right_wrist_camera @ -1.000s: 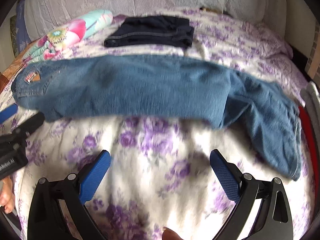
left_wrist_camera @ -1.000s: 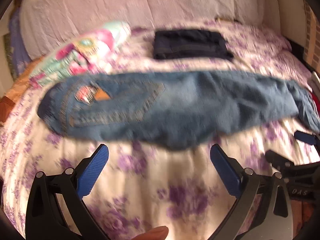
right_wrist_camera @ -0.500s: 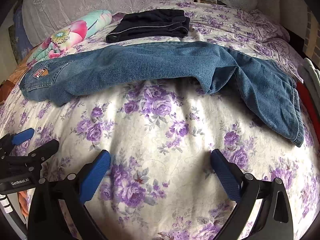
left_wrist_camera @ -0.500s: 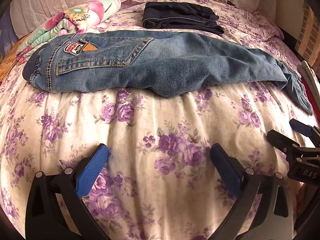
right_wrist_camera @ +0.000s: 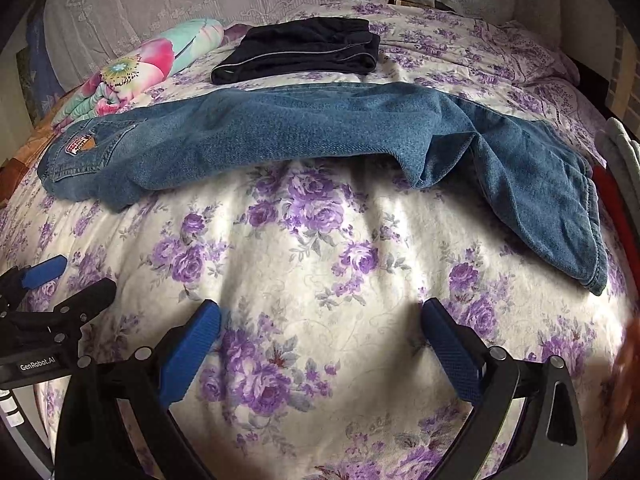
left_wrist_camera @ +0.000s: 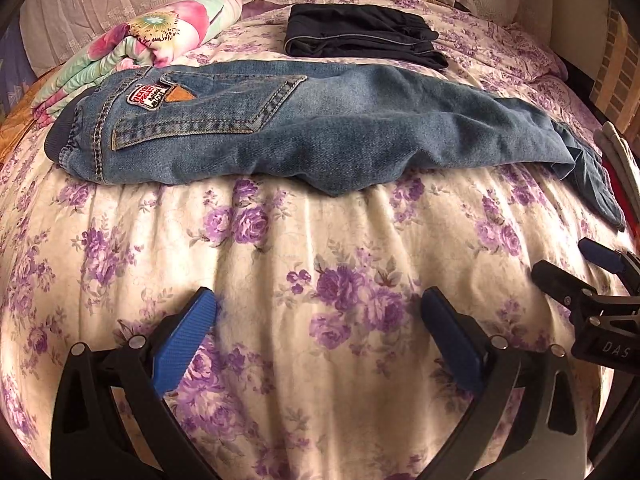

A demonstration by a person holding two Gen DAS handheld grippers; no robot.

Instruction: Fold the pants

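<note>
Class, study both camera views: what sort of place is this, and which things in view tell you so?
Most likely a bedroom at home. A bed covered by a cream sheet with purple roses, pale lace-covered pillows along its far end, and a rolled floral blanket beside blue denim jeans all suggest it.

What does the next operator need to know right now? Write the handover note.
Left gripper: open, empty, above the bedspread.
Right gripper: open, empty, also short of the cloth.
Jeans: folded lengthwise, leg on leg, lying across the bed, waistband at left, cuffs at right, bent toward the near edge.
Dark folded garment lies behind them.
Left: straighten the cuffs, fold crosswise.
</note>
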